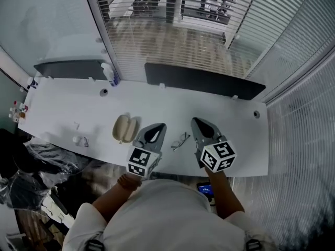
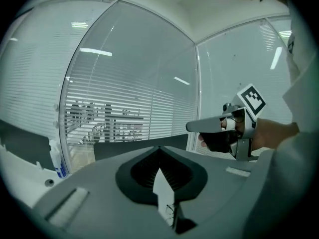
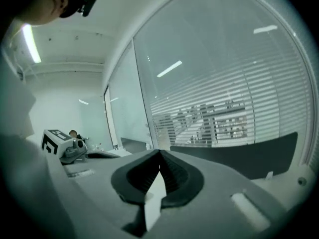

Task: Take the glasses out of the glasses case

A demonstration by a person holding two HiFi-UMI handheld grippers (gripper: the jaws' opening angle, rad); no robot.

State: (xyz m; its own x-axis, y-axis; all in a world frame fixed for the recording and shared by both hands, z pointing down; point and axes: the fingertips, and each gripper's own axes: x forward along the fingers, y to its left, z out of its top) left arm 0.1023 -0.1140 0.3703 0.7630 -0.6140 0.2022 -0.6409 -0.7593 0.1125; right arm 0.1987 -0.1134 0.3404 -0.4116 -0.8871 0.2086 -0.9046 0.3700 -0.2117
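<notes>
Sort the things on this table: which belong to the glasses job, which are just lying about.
Job: glasses case, open; glasses, on the table; left tongs, right tongs, both shut, empty.
Lying about: spray bottle; small bottles at the left edge.

Glasses case (image 1: pixel 125 128) on the counter (image 1: pixel 68 109), left gripper (image 1: pixel 158 126) just right of it, glasses (image 1: pixel 180 139) between left gripper and right gripper (image 1: pixel 197 121), bottle (image 1: pixel 110 73) behind at the counter's far edge.

White bench (image 1: pixel 63 114). Cream glasses case (image 1: pixel 125 128), centre left. Dark-rimmed glasses (image 1: pixel 180 140). Grey left gripper (image 1: pixel 160 126) and right gripper (image 1: pixel 195 121), with black-and-white square-patterned cubes (image 1: pixel 142 161). Pale horizontally striped blinds (image 1: pixel 293 20), upper right.
</notes>
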